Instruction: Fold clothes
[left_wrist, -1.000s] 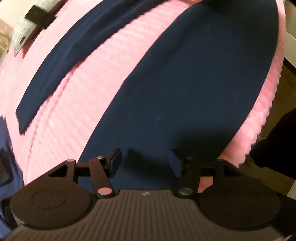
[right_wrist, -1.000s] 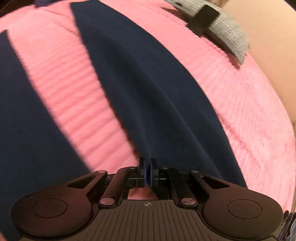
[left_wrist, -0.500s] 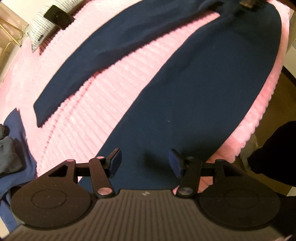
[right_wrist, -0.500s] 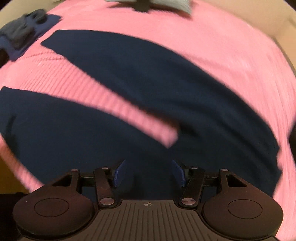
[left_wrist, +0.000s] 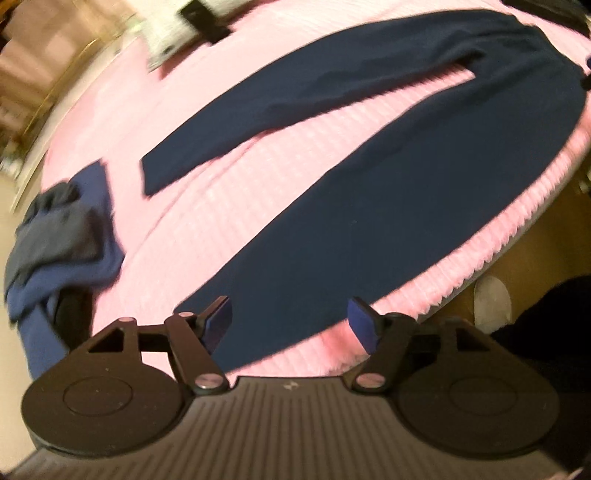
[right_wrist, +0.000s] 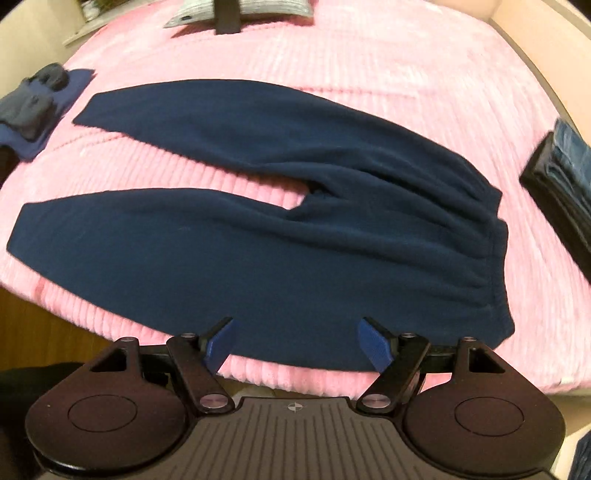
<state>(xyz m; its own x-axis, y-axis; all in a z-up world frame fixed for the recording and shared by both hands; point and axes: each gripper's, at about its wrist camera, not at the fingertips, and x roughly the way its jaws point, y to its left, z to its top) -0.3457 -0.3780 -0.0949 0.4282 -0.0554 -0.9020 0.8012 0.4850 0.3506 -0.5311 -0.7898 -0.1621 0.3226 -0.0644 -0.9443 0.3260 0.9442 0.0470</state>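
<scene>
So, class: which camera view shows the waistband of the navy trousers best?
The right wrist view: the gathered waistband lies sharp and whole at the right. The left wrist view is blurred, and shows the waistband only small at its top right edge.

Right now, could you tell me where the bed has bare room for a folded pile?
Free: the pink blanket beyond the navy trousers, between the grey pillow and the folded jeans. Crowded: the left corner, holding the blue clothes heap.
</scene>
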